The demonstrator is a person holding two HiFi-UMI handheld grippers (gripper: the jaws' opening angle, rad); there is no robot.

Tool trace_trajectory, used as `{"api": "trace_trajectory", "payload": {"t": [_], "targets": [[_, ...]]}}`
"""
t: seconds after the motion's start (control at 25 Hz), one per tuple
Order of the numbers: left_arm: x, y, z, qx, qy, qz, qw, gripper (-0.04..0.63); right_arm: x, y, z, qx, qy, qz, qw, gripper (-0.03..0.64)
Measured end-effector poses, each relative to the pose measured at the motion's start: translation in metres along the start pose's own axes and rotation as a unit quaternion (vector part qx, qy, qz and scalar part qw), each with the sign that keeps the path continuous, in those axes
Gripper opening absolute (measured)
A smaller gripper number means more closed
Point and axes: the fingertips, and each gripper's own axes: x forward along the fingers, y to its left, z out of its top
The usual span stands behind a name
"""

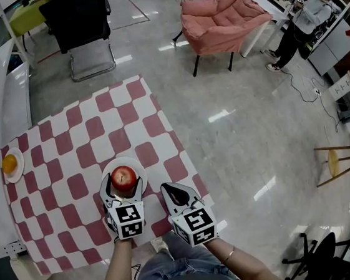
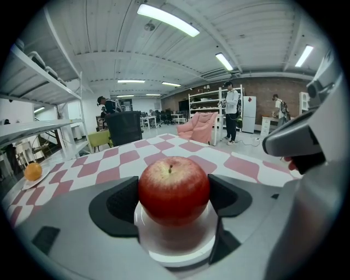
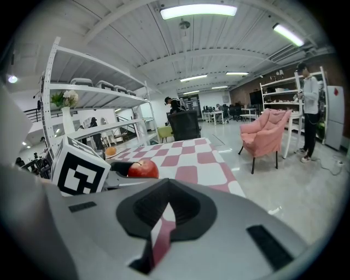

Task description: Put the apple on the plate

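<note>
Far L of the plate (image 1: 137, 164), an orange (image 1: 9, 164) is sitting on a small saucer (image 1: 17, 177). The saucer is lying right at the L edge of the checked cloth (image 1: 69, 148), and its rim is blending w/ the pale surface beside it, so it's hard to trace.

The plate itself is mostly getting covered. The apple (image 1: 123, 178) is resting on its middle and the L gripper (image 1: 124, 183) is reaching over its near side, so the head view is showing only the far rim. In the left gripper view the plate is appearing as a white disc under the apple, w/ its near edge cut off by the gripper body. The jaws are closing on the apple, one dark pad pressing against each side, while the fruit's underside is meeting the plate.

Just R of the plate, the R gripper (image 1: 173, 191) is hovering low over the cloth near the table's R edge. Its jaws are sitting together w/ nothing btwn them. Only a thin slit is remaining, w/ a strip of cloth showing through. Both hands are hiding behind the marker cubes; only forearms are showing.

Well beyond the plate to the R, a pink armchair (image 1: 221, 19) is standing on the floor. Further R a person (image 1: 305, 22) is bending by some shelving, too small to make out in detail.
</note>
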Motion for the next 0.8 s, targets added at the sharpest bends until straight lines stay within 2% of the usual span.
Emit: {"api": "trace_trajectory", "payload": {"t": [0.8], "targets": [[-0.0085,-0.0059,0.0020,-0.004,-0.010,-0.016,0.9998,0.407,0.0003,0.0056,-0.0001,-0.002,0.000,0.006,1.000,0.011]]}}
